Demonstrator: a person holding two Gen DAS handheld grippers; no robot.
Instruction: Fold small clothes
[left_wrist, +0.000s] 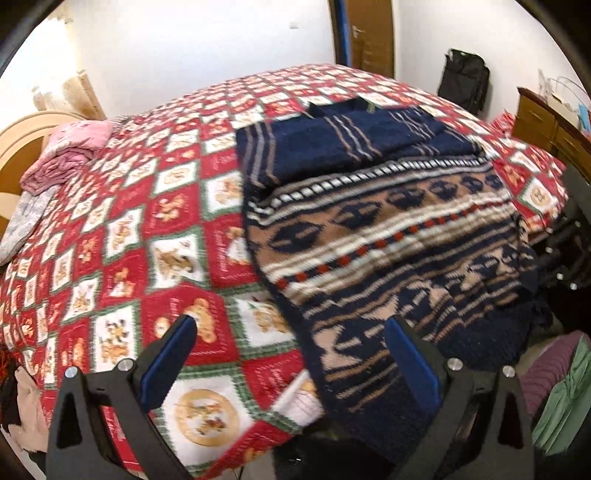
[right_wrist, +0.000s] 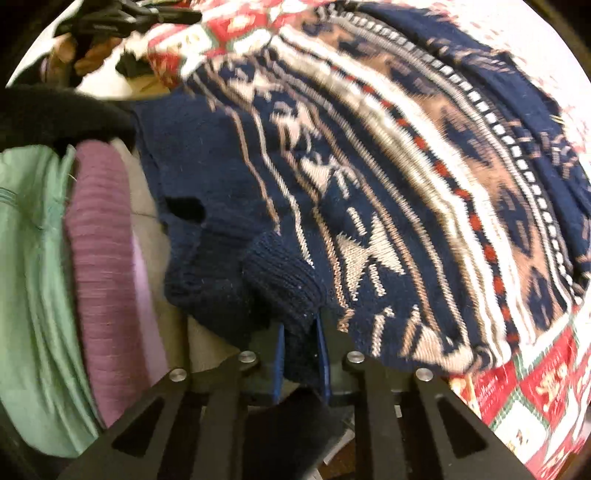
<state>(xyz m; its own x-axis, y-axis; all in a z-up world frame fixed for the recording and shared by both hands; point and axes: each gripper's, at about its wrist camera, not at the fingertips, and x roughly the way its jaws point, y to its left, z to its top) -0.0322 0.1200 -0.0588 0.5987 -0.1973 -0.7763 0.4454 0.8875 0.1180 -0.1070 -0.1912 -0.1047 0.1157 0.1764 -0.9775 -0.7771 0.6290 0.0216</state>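
Observation:
A navy knit sweater (left_wrist: 388, 236) with tan, white and red bands lies on the quilted bed (left_wrist: 147, 236). Its sleeves are folded over the far part and its near end hangs over the bed's edge. In the left wrist view my left gripper (left_wrist: 291, 319) hovers open above the sweater's left edge, blue pads wide apart, with nothing between them. In the right wrist view my right gripper (right_wrist: 301, 332) points steeply down, shut on the sweater's (right_wrist: 369, 184) navy ribbed hem (right_wrist: 284, 280), which is pinched between the blue pads.
Pink folded clothes (left_wrist: 70, 155) lie at the bed's far left by a wooden headboard (left_wrist: 18, 147). A black bag (left_wrist: 463, 79) leans on the wall, with a wooden dresser (left_wrist: 546, 118) at the right. Green fabric (right_wrist: 29, 277) and purple fabric (right_wrist: 103, 258) sit beside the bed's near edge.

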